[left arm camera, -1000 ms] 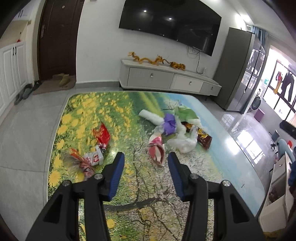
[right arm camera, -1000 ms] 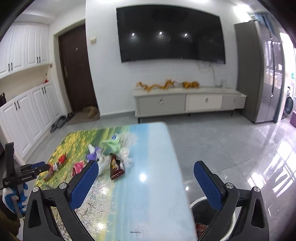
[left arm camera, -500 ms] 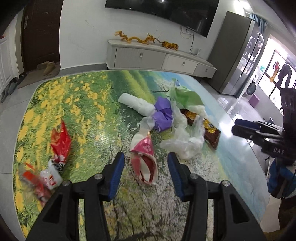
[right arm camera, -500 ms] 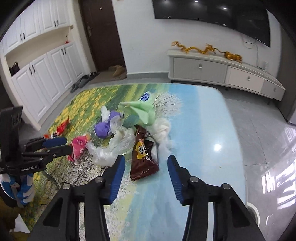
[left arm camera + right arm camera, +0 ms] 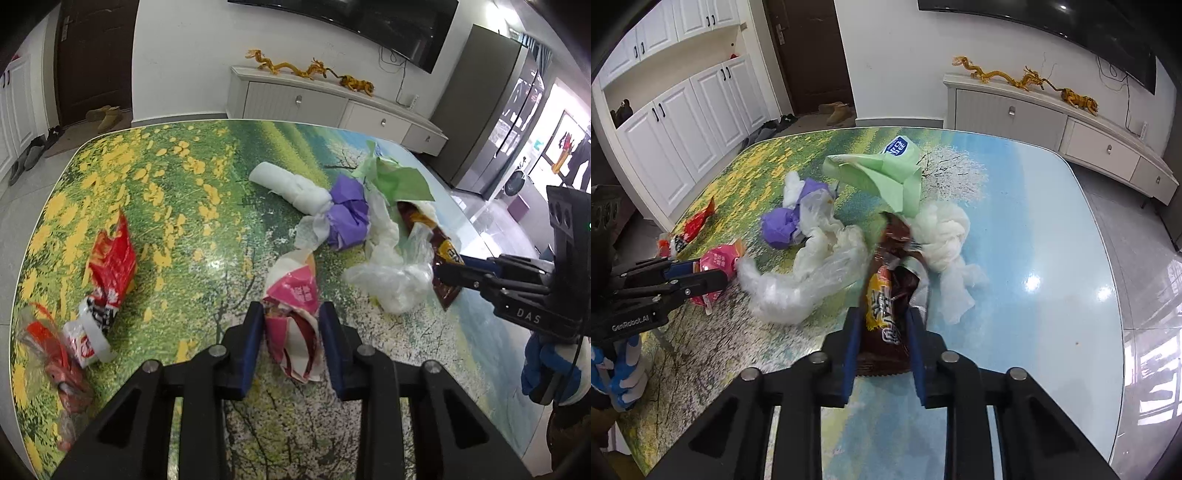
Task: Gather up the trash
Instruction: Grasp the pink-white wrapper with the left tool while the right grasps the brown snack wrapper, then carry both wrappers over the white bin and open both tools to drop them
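Observation:
Trash lies on a table with a printed landscape top (image 5: 184, 192). My left gripper (image 5: 291, 314) has its blue fingers on either side of a crumpled pink wrapper (image 5: 295, 295), close to its sides. My right gripper (image 5: 882, 319) straddles a brown snack wrapper (image 5: 886, 295) in the same way. In the right wrist view the left gripper (image 5: 713, 277) sits at the pink wrapper (image 5: 720, 262). Near them lie a clear plastic bag (image 5: 391, 280), purple paper (image 5: 349, 218), green paper (image 5: 399, 181), a white tissue roll (image 5: 288, 184) and red wrappers (image 5: 110, 258).
A white crumpled tissue (image 5: 945, 229) lies right of the brown wrapper. A white TV cabinet (image 5: 314, 99) stands past the table's far edge, white cupboards (image 5: 683, 122) to the left, a fridge (image 5: 491, 110) to the right. The table's right half (image 5: 1034, 258) is glossy blue.
Both grippers moved forward and down over the table. Their fingers narrowed around the pink wrapper and the brown wrapper.

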Motion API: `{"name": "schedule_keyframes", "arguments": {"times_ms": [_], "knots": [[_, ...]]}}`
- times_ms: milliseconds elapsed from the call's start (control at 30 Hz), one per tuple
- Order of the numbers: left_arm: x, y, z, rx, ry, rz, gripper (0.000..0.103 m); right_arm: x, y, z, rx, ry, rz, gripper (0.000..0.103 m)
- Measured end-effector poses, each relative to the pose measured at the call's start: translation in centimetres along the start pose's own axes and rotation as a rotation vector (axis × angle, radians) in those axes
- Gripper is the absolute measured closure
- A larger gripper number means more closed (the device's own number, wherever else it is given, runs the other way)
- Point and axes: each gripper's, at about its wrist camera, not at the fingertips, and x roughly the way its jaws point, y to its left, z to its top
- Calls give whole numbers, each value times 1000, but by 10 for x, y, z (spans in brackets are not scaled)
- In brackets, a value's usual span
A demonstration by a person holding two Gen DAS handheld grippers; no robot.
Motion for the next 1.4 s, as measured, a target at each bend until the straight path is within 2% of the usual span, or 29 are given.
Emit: {"name": "schedule_keyframes", "arguments": {"times_ms": [100,233,467,600,700,900,1033,1100,1267,1400], "knots": [[-8,2,-8,-20,-11,5,74,-10,4,-12,-2,-5,13,89],[-25,1,-18,-40,-27,-3,80,-30,9,-35,16,-8,58,93],[-60,-11,-31,-33,-75,-16,83,-65,29,-69,3,-22,73,94],[-81,-21,-36,-23,-106,-27,84,-88,35,-77,-2,-67,69,95],[-94,-33,-33,-2,-130,-43,89,-107,31,-80,14,-118,62,95],[-105,-76,-15,68,-160,-91,95,-147,-2,-95,99,-209,14,95],[-98,-110,-2,113,-147,-143,98,-168,-37,-114,178,-248,-30,95],[-92,-131,5,148,-136,-171,103,-179,-58,-124,222,-266,-59,95],[-68,-198,31,231,-98,-272,103,-198,-109,-153,329,-291,-127,95],[-51,-246,43,294,-89,-324,103,-197,-145,-177,423,-281,-144,95]]}}
